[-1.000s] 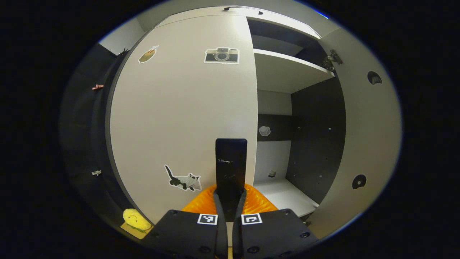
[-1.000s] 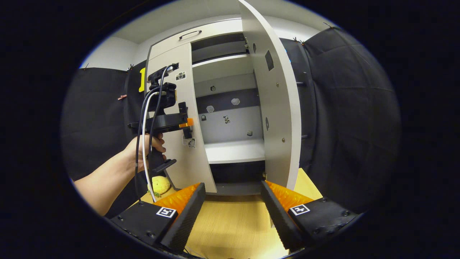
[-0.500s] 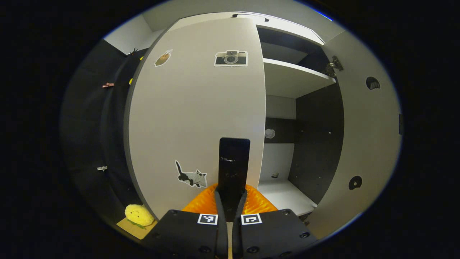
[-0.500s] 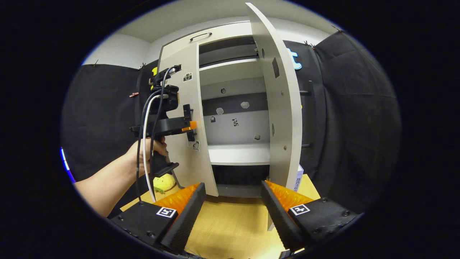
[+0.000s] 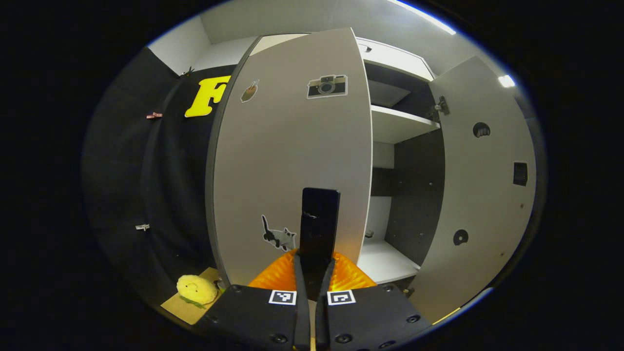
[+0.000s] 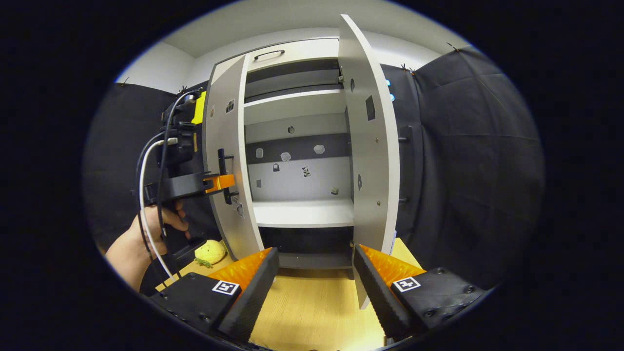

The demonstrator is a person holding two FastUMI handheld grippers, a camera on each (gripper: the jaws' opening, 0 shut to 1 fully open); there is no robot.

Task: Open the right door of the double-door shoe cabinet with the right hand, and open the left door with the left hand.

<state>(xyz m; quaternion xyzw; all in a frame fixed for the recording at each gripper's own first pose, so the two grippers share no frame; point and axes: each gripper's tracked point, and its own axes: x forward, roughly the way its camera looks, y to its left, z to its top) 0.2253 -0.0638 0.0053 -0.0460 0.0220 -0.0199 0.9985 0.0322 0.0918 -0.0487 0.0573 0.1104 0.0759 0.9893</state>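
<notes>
My left gripper (image 5: 314,273) has its fingers clamped on the black handle (image 5: 319,222) of the left door (image 5: 292,161), one finger on each side of it. The handle is a flat bar whose long axis runs vertically, straight up from between my fingers, and it sits close to the door's free edge. In the right gripper view I see that same left gripper (image 6: 222,183) off to my left, pinching the handle (image 6: 225,175) from the front while the door (image 6: 229,165) stands part-way out from the shoe cabinet (image 6: 297,214). Its hinge lies on the far side from the handle, so I judge that the pull must keep sweeping outward and to the left, round that hinge. The right door (image 6: 370,146) stands wide, edge-on to me. My right gripper (image 6: 316,278) hangs over the desk (image 6: 312,312), fingers spread apart and empty, well short of the cabinet
</notes>
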